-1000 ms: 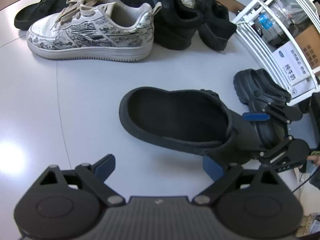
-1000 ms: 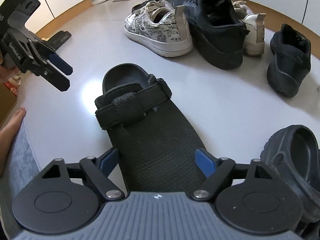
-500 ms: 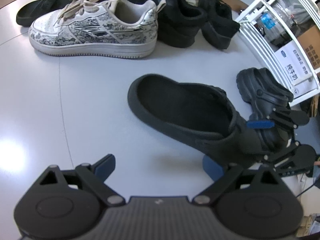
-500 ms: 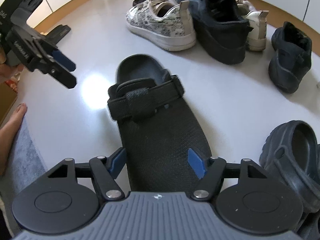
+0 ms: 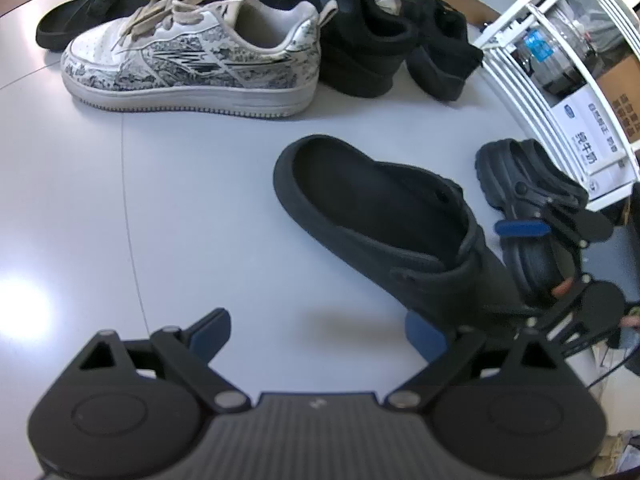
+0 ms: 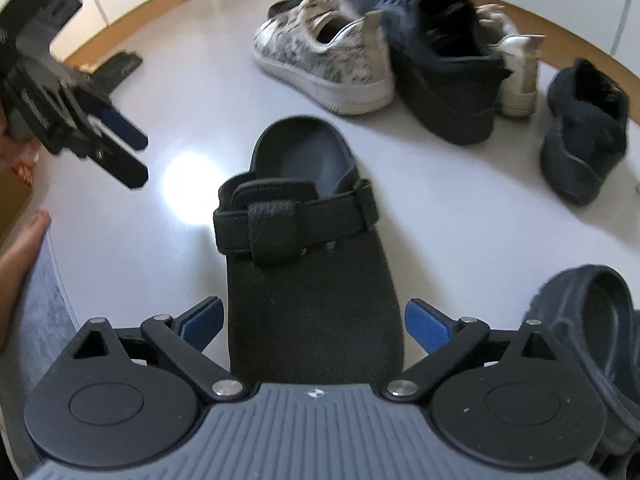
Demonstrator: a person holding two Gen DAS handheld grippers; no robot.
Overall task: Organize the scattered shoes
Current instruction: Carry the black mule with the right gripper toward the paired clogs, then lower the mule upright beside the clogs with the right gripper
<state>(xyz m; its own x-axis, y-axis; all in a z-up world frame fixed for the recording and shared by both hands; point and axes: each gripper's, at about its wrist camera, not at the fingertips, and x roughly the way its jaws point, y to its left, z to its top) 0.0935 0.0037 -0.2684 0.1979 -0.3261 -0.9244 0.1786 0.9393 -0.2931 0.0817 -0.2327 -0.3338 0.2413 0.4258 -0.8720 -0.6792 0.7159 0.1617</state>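
A black strap clog (image 6: 308,240) lies on the white table (image 6: 460,208), toe toward my right gripper (image 6: 314,322). The jaws of that gripper are opening: the toe sits between the blue pads (image 6: 424,324), which stand just off its sides. In the left wrist view the same clog (image 5: 380,216) lies at centre right, with the right gripper (image 5: 532,272) around its toe. My left gripper (image 5: 316,332) is open with nothing between its fingers, left of the clog's toe. In the right wrist view the left gripper (image 6: 128,156) hangs at the upper left.
A patterned white sneaker (image 5: 192,60), a black sneaker (image 5: 352,40) and a black low shoe (image 5: 440,48) stand in a row at the back, with a second strap clog (image 5: 100,4) behind. A black rubber clog (image 6: 592,320) lies right of the toe. White rack (image 5: 560,60) at right. A hand (image 6: 20,248) rests on the left edge.
The right gripper's jaws narrowed on the strap clog's toe, then spread wide. The clog slid to the right in the left wrist view and now lies straighter. The left gripper stayed put.
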